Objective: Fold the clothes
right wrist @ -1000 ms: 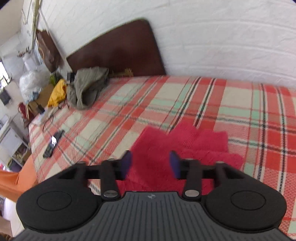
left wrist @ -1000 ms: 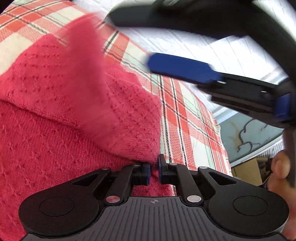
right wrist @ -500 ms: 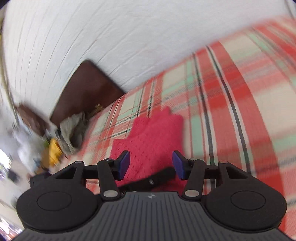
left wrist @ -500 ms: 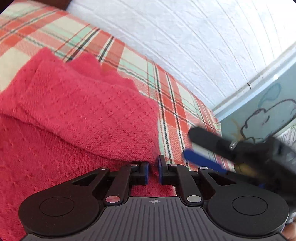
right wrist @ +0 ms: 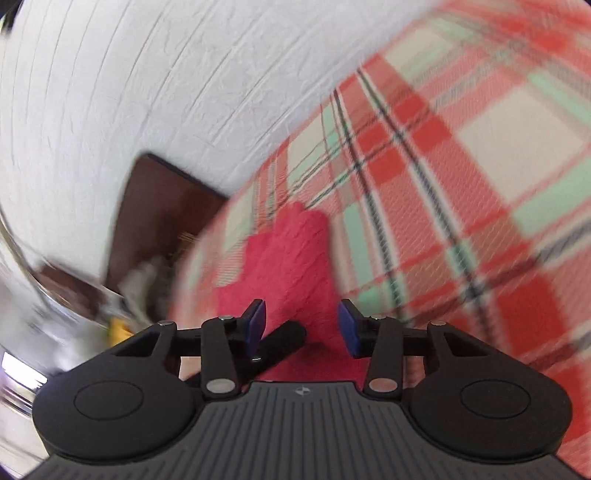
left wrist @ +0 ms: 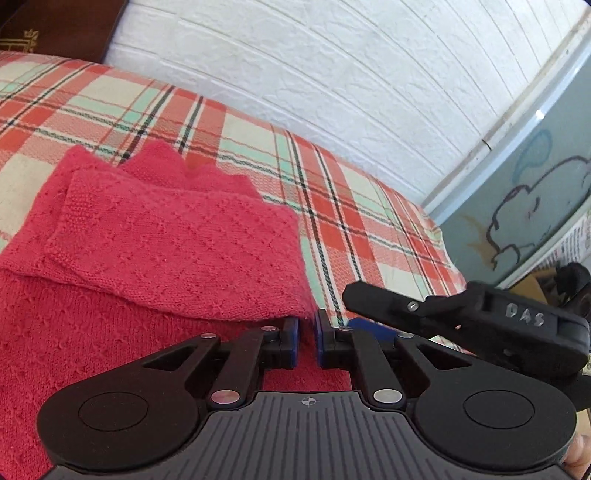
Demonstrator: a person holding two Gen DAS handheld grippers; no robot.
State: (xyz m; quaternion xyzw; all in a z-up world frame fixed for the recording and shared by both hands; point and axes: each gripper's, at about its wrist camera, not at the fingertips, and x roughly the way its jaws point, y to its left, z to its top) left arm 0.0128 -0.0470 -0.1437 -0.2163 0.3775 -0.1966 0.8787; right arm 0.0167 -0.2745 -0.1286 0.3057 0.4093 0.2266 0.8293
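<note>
A red knit sweater (left wrist: 166,251) lies on the plaid bedcover (left wrist: 351,206), with one sleeve folded flat across its body. My left gripper (left wrist: 306,332) is shut on the sweater's right edge, and red knit shows in the narrow gap between the pads. My right gripper (left wrist: 362,314) comes in low from the right, close beside the left fingers. In the blurred right wrist view my right gripper (right wrist: 303,326) stands open over the sweater (right wrist: 291,254), holding nothing. One black finger of the left gripper (right wrist: 284,336) shows between its pads.
A white brick wall (left wrist: 332,74) runs behind the bed and a dark wooden headboard (left wrist: 62,29) stands at the far left. A blue-grey painted panel (left wrist: 524,192) stands past the bed's right end. Blurred clutter (right wrist: 140,280) lies by the headboard.
The right gripper came down from above the sweater to just right of the left fingers. The lifted sleeve now lies flat on the sweater. The left gripper kept its hold.
</note>
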